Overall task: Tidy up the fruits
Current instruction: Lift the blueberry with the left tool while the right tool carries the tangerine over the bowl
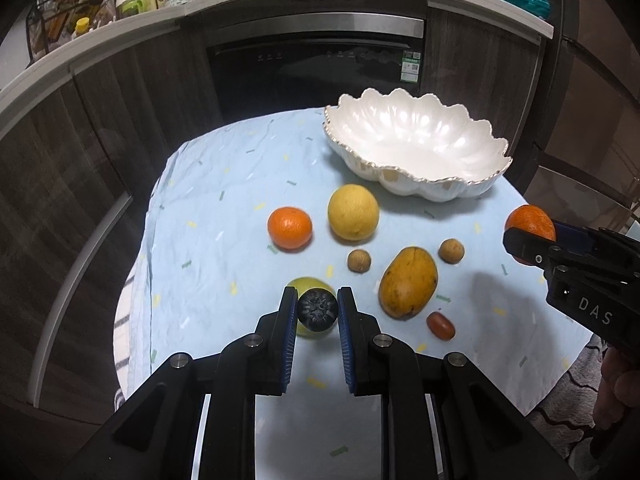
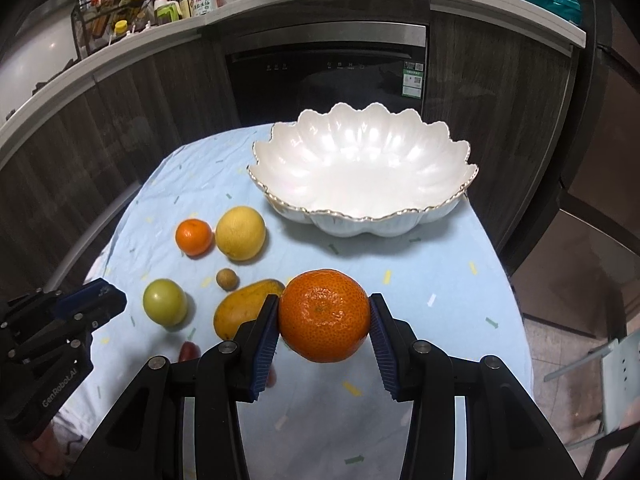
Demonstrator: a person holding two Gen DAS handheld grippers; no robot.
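A: Where is the fruit?

B: Most lies on the cloth-covered surface [image 1: 224, 184] in front of the white scalloped bowl [image 2: 362, 168]. Nearest the bowl sits a yellow citrus [image 1: 353, 212], with a small orange [image 1: 289, 227] just to its left. Further from the bowl lie a mango [image 1: 408, 282], two small brown round fruits [image 1: 359, 261] and [image 1: 451, 251], a little red fruit [image 1: 440, 325] and a green fruit [image 2: 165, 302].

A: And the grippers?

B: The right gripper [image 2: 324, 316] has its fingers clenched on a big orange [image 2: 324, 315], lifted off the cloth in front of the bowl. The left gripper [image 1: 317, 308] grasps a small dark, wrinkled fruit [image 1: 317, 310], held over the green fruit, well short of the bowl.
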